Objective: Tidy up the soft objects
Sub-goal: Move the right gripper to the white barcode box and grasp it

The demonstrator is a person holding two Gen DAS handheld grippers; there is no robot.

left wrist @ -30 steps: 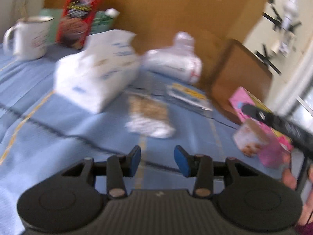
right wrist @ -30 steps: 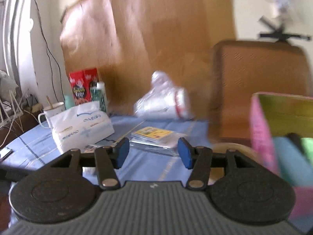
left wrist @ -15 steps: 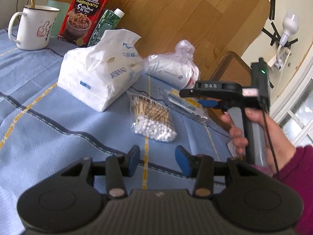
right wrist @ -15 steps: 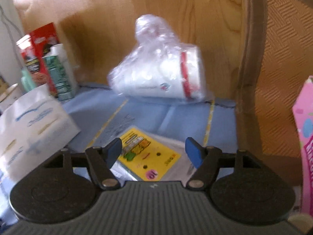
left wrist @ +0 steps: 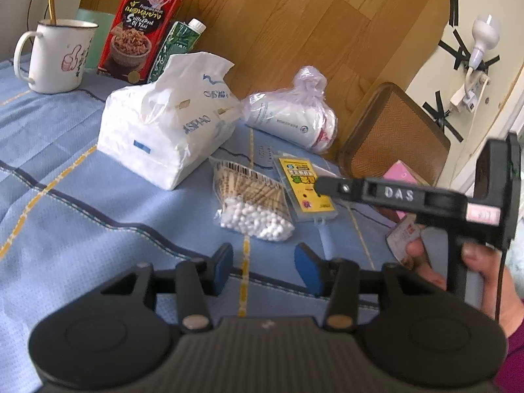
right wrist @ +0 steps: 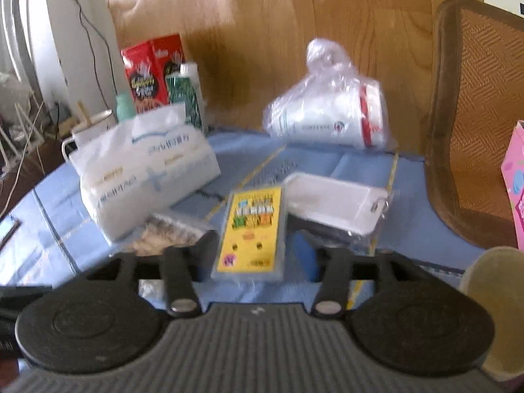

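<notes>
On the blue tablecloth (left wrist: 65,229) lie a white tissue pack (left wrist: 167,131), a clear bag of cotton swabs (left wrist: 252,203), a yellow-labelled flat pack (left wrist: 306,190) and a plastic-wrapped white roll (left wrist: 291,119). My left gripper (left wrist: 263,267) is open and empty, just short of the swab bag. My right gripper (right wrist: 253,255) is open, its jaws standing on either side of the yellow pack (right wrist: 252,229) without closing on it. It also shows from the side in the left wrist view (left wrist: 319,185). The tissue pack (right wrist: 144,170) and the roll (right wrist: 330,121) lie beyond it.
A white mug (left wrist: 59,57), a red snack box (left wrist: 140,26) and a green carton (left wrist: 177,49) stand at the back by the wooden panel. A wicker chair back (right wrist: 478,114) and a pink box (right wrist: 514,183) are on the right. A clear plastic case (right wrist: 334,206) lies by the yellow pack.
My right gripper has moved forward and down until the yellow pack sits between its jaws. The left gripper has held nearly still over the cloth.
</notes>
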